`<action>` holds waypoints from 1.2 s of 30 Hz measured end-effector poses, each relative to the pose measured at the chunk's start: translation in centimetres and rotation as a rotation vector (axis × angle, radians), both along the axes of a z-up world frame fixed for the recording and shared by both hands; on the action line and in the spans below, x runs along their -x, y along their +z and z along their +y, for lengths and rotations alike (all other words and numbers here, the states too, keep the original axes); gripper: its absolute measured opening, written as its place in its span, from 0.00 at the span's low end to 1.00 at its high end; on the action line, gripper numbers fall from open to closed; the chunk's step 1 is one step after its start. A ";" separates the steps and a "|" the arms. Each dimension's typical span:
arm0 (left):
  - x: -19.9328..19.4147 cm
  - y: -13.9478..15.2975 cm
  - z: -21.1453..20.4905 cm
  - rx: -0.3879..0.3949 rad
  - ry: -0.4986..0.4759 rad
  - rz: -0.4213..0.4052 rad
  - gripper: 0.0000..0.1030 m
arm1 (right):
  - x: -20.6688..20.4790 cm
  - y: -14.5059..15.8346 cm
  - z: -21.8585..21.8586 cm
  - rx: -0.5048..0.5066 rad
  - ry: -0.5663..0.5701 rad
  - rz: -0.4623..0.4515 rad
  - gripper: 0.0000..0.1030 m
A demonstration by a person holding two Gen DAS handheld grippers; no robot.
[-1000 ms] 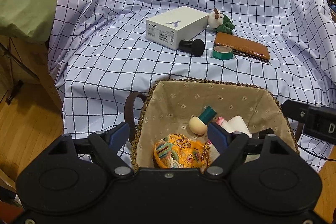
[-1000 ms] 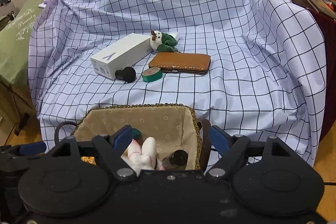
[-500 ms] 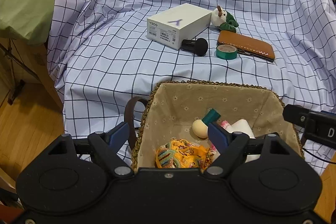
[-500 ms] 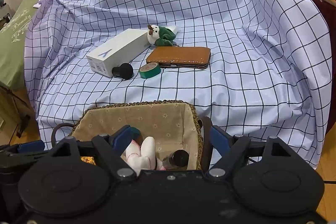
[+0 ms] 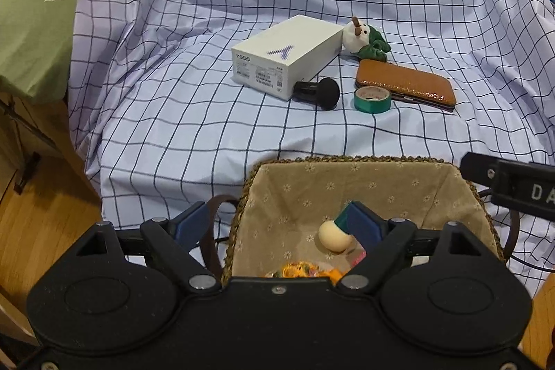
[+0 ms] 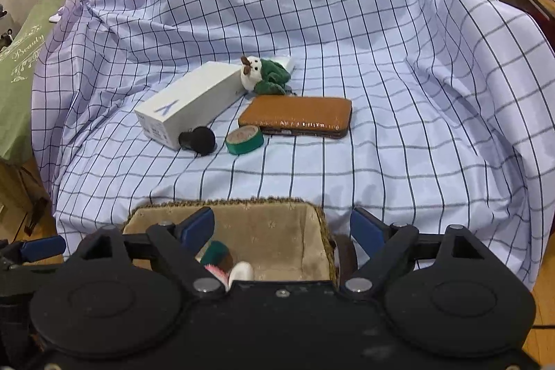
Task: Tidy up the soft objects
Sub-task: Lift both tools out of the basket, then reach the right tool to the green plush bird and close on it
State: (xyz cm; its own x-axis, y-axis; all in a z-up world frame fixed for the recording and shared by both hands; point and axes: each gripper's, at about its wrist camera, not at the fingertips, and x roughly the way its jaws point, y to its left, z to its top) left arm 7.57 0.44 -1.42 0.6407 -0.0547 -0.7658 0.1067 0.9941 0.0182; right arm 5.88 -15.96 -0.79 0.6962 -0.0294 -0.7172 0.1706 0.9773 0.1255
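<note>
A woven basket (image 5: 378, 159) with a beige floral lining stands on the floor against the checked sheet; it also shows in the right wrist view (image 6: 321, 224). In it lie a cream and teal sponge toy (image 5: 334, 236), an orange patterned soft toy (image 5: 301, 267) and a pink and white plush (image 6: 239, 271). A small white and green plush snowman (image 5: 362, 35) lies on the sheet behind a white box; it also shows in the right wrist view (image 6: 265, 75). My left gripper (image 5: 277, 226) is open over the basket's left rim. My right gripper (image 6: 282, 227) is open over its right rim. Both are empty.
On the sheet lie a white box (image 5: 286, 56), a black round-headed brush (image 5: 321, 92), a green tape roll (image 5: 373, 99) and a brown wallet (image 5: 406, 84). A green cushion (image 5: 34, 23) lies at left. Wooden floor (image 5: 41, 207) is below.
Both grippers have risen and tipped toward the sheet, so the basket sits lower in both views and less of its contents shows. Both stay open and empty.
</note>
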 end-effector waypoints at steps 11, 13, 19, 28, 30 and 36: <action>-3.0 -0.4 -0.7 -0.025 -0.025 -0.027 0.89 | -3.6 -0.2 -0.5 0.023 -0.025 -0.027 0.88; -3.7 -0.5 -0.8 -0.026 -0.029 -0.027 0.89 | -4.5 -0.3 -0.8 -0.001 -0.011 -0.018 0.88; -6.1 -0.9 -1.0 -0.002 -0.043 -0.011 0.89 | -7.7 -0.6 -1.5 -0.044 0.006 0.003 0.88; -9.6 -1.0 -1.8 -0.004 -0.074 0.003 0.88 | -14.1 -0.1 -1.7 -0.015 0.045 -0.045 0.89; -10.3 -1.0 -2.0 0.001 -0.082 0.007 0.88 | -15.7 0.1 -1.8 -0.011 0.045 -0.057 0.93; -11.9 -1.8 -2.1 0.017 -0.092 0.040 0.88 | -20.8 -0.3 -1.8 0.026 0.039 -0.067 0.93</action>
